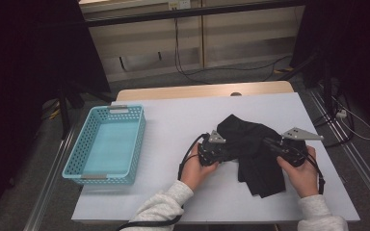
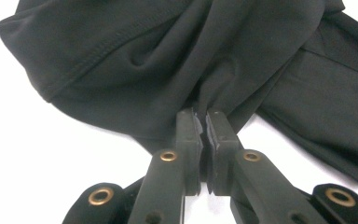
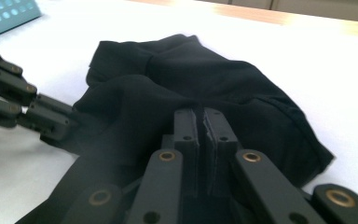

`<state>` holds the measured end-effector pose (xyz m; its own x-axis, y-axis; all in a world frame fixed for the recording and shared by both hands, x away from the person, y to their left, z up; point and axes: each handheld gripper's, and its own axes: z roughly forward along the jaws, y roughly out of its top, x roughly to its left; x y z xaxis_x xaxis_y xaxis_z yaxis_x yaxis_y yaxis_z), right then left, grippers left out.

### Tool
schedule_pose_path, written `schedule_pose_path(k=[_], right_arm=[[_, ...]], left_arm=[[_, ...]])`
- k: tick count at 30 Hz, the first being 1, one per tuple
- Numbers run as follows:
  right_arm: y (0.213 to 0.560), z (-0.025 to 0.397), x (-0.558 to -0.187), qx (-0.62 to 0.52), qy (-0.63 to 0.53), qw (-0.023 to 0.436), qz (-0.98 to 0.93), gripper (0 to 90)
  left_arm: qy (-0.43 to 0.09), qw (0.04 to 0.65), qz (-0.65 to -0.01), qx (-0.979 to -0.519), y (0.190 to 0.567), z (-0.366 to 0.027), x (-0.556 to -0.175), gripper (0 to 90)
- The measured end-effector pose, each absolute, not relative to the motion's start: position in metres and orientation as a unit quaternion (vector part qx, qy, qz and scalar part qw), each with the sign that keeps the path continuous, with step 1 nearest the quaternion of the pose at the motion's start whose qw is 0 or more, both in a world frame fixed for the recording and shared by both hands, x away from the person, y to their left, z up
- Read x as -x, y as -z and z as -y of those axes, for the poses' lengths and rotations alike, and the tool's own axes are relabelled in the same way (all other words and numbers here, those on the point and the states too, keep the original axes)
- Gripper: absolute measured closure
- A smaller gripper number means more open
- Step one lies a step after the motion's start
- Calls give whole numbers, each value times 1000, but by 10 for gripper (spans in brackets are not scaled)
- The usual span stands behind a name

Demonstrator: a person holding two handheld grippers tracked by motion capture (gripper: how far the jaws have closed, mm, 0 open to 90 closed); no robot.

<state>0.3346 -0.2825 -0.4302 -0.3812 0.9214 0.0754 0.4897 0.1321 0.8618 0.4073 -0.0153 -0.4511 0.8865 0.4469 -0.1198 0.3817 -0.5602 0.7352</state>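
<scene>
A black garment point(image 1: 253, 147) lies crumpled on the white table point(image 1: 173, 125), right of centre. My left gripper point(image 1: 226, 150) is at its left edge, jaws pinched together on a fold of the black garment point(image 2: 177, 60). My right gripper point(image 1: 268, 143) is at the cloth's right side, also shut on a pinch of the black garment point(image 3: 205, 79). In the right gripper view the left gripper point(image 3: 63, 123) reaches in from the left and bites the cloth's near edge. A hand holds each gripper from the near side.
A light blue perforated basket point(image 1: 79, 156) stands at the table's left edge with nothing in it. Bare white tabletop lies between basket and garment. Cables trail on the floor behind the table and at the right.
</scene>
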Motion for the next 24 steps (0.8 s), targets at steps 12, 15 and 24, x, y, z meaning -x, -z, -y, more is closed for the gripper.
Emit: schedule_pose_path(k=[12,15,24], right_arm=[[430,243,-345,-444,-432,215,-755,856],[431,226,-345,-413,-424,208,-779,855],[436,224,-348,-414,-414,193,-788,854]], left_arm=[[-39,432,-279,-857,405,-73,-414,862],[-51,438,-285,-851,397,-87,-413,862],[-48,426,-282,-858,424,-82,-418,810]])
